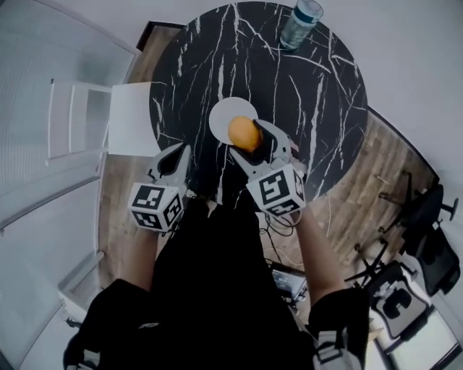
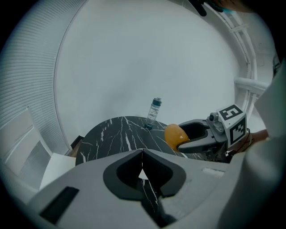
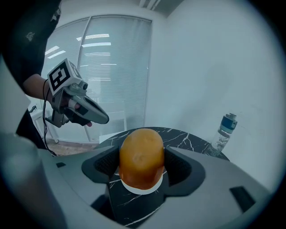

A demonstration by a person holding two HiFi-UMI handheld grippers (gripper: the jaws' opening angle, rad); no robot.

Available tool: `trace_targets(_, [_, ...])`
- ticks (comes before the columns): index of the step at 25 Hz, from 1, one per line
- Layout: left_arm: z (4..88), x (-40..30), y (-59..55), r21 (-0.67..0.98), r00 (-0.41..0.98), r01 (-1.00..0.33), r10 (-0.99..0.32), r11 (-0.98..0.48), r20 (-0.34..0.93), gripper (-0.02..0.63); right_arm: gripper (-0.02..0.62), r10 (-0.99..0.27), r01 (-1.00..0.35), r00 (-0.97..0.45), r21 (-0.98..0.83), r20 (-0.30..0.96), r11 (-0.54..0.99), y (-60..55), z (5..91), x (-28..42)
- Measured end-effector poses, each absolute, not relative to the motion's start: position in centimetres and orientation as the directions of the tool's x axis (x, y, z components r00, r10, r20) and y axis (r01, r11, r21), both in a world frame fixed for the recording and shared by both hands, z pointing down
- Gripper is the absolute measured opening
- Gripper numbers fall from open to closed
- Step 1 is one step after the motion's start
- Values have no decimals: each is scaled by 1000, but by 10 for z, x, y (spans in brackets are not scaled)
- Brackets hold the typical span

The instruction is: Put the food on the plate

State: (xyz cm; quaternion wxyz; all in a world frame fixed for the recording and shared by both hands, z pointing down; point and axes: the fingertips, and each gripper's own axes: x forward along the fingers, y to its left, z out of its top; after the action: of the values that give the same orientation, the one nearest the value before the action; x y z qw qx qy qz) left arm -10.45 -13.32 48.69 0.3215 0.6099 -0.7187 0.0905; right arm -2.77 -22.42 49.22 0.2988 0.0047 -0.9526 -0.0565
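Note:
An orange, rounded food item sits between the jaws of my right gripper, which is shut on it. It hangs just above a small white plate on the round black marble table. In the right gripper view the food fills the gap between the jaws, with the plate's rim showing below it. My left gripper is shut and holds nothing, at the table's near left edge. The left gripper view shows its jaw tips meeting, and the food to the right.
A clear water bottle with a blue cap stands at the table's far edge. A white chair stands left of the table, against a glass wall. Black office chairs and cables lie on the wooden floor to the right.

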Motion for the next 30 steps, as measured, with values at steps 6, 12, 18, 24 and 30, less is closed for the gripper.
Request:
trace_targets(6, [507, -108, -131, 316, -64, -901, -811, 297, 581, 0, 310, 24, 116, -788, 110, 616, 987, -226, 499, -39])
trace_targets(12, [533, -106, -140, 336, -62, -887, -804, 316, 592, 0, 310, 47, 178, -749, 131, 661, 975, -233, 520, -43])
trace_targets(18, [550, -105, -138, 348, -101, -863, -799, 367, 593, 0, 310, 79, 235, -691, 121, 719, 964, -234, 544, -44])
trace_targets(24, [569, -104, -124, 325, -143, -851, -778, 412, 611, 0, 310, 104, 273, -638, 98, 763, 957, -229, 563, -50])
trace_targets(30, [581, -100, -118, 328, -161, -837, -771, 437, 617, 0, 310, 124, 320, -600, 95, 791, 943, -225, 576, -59])
